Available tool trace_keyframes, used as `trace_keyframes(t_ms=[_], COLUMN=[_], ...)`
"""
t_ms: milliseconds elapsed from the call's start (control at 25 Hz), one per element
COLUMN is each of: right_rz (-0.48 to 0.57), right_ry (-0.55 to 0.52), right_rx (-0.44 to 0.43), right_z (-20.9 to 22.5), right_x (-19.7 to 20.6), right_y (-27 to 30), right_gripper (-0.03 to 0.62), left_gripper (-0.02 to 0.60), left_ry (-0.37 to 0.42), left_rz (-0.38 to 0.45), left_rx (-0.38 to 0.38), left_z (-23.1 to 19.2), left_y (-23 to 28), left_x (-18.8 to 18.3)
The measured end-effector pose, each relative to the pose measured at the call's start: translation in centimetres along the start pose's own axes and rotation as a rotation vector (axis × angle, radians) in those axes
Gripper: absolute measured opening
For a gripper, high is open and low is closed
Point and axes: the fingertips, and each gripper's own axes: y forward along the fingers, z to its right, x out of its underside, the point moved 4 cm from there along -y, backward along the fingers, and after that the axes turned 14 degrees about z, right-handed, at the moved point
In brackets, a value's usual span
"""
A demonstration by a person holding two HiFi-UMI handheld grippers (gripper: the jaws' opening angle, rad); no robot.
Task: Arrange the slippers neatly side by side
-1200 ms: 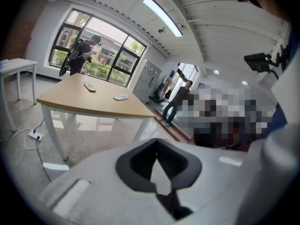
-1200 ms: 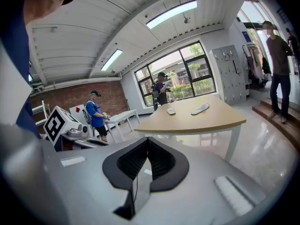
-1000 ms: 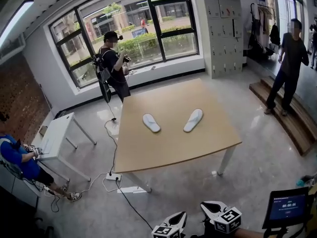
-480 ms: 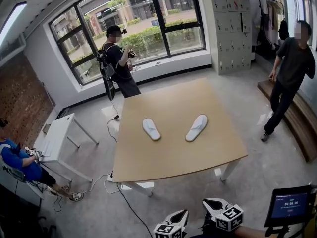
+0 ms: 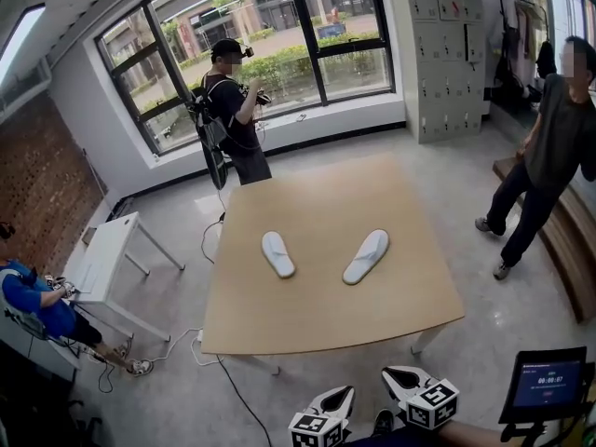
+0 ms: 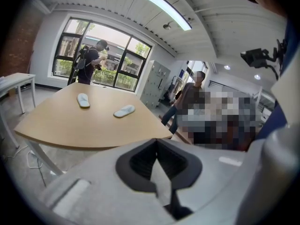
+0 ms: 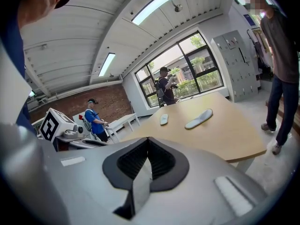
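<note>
Two white slippers lie apart on the wooden table, toes splayed away from each other: the left slipper and the right slipper. Both grippers hang low at the bottom edge of the head view, well short of the table: left gripper, right gripper. Each holds nothing, with its jaws meeting at the tip. The left gripper view shows its gripper with both slippers far beyond. From the right gripper, the slippers are also distant.
A person with a camera rig stands by the window past the table. Another person walks at the right. A seated person in blue is beside a small white table. A monitor stands near right; cable and power strip lie on the floor.
The person on the right has stepped in toward the table. The head view has shifted slightly. The slippers have not moved, and both grippers stay low.
</note>
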Motion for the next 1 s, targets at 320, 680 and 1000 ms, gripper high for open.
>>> trace_keyframes(t_ms=[320,680,1000], right_rz=[-0.008,0.001,0.023], right_ry=[0.039,0.020,-0.001], right_rx=[0.003,0.035,0.121], right_z=[3.0,5.9,8.2], right_x=[-1.4,-2.2,-3.8], right_y=[1.2,3.8,7.8], right_gripper=[0.009,0.009,0.009], left_gripper=[0.003,0.003,0.003], left_ry=[-0.008,-0.005,-0.005], left_rz=[0.009,0.024,0.027], left_rx=[-0.023,0.006,0.081], left_z=[-0.3,-2.4,-6.2], left_y=[3.1,6.6,10.6], left_x=[-0.8,-2.3,-5.1])
